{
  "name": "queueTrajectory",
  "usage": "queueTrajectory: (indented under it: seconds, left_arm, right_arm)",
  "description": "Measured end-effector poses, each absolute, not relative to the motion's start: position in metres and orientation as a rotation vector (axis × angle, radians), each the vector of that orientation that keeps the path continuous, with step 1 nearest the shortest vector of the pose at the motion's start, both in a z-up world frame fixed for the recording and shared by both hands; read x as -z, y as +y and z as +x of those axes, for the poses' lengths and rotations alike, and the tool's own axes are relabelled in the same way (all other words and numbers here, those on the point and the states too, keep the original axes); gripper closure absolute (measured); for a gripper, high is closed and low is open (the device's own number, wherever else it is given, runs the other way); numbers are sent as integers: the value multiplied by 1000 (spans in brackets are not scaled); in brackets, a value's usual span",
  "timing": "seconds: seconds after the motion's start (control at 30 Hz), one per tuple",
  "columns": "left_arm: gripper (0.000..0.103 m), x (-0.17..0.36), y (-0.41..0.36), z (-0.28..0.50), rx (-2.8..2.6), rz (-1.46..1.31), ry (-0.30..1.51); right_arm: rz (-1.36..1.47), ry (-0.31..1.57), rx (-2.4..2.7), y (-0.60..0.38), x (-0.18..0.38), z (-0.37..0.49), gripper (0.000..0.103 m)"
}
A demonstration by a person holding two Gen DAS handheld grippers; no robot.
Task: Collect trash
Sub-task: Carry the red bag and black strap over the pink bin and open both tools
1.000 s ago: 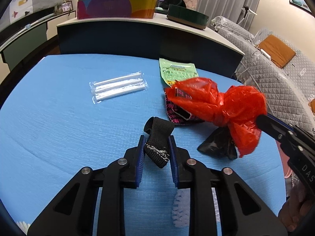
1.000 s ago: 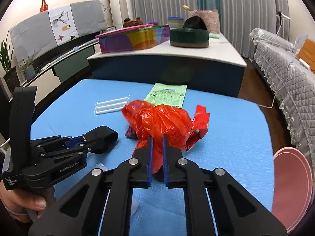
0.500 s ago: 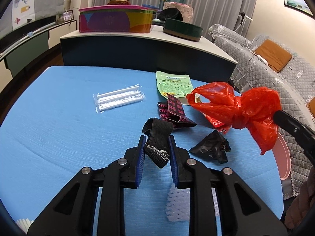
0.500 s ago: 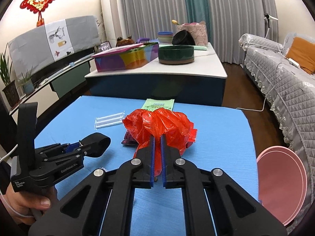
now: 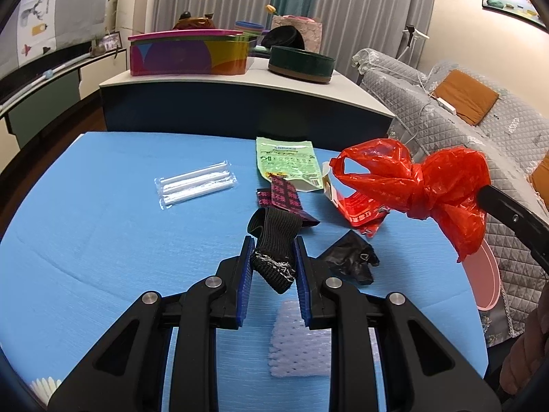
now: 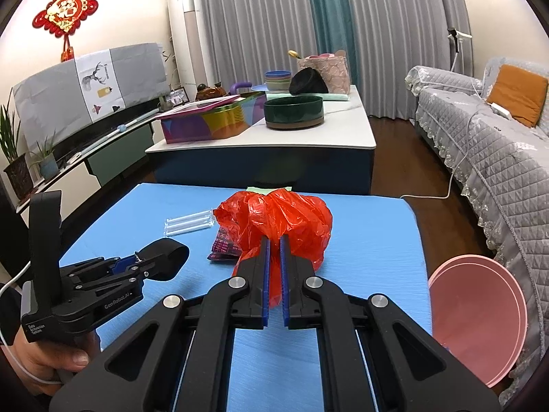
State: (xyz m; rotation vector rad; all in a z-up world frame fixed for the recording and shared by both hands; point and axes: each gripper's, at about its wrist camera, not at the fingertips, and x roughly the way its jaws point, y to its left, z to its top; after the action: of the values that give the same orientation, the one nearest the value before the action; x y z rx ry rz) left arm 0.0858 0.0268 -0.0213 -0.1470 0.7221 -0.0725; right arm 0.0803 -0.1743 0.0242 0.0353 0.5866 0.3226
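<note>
Left gripper (image 5: 273, 257) clamped partway on a looped black elastic band (image 5: 274, 240), pads pressing its sides, band off the table. Right gripper (image 6: 274, 250) pinched almost fully closed on the bunched neck of a red plastic bag (image 6: 278, 223), bag hanging in the air above the blue table (image 5: 103, 233). Below and beyond on the table: crumpled black wrapper (image 5: 350, 257), red foil packet (image 5: 360, 206), dark patterned packet (image 5: 284, 195), green pouch (image 5: 288, 161), sleeve of white straws (image 5: 195, 185), white foam netting (image 5: 295, 343) nearest. Pink bin (image 6: 477, 319) off the table's right edge.
</note>
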Motion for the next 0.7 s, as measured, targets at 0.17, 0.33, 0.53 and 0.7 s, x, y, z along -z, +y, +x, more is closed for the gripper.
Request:
queueTrajectory:
  seconds: [0.17, 0.33, 0.53, 0.7]
  left_arm:
    - [80, 17, 20, 85, 83, -142, 711]
    - [80, 14, 11, 85, 99, -137, 703]
    - [80, 12, -8, 85, 131, -118, 695]
    - [80, 9, -29, 85, 165, -94, 686]
  right_arm:
    - [39, 578, -306, -182, -26, 76, 98]
    - [49, 572, -282, -195, -27, 72, 98]
    - [67, 562, -240, -217, -30, 67, 98]
    - [81, 552, -210, -234, -32, 62, 98]
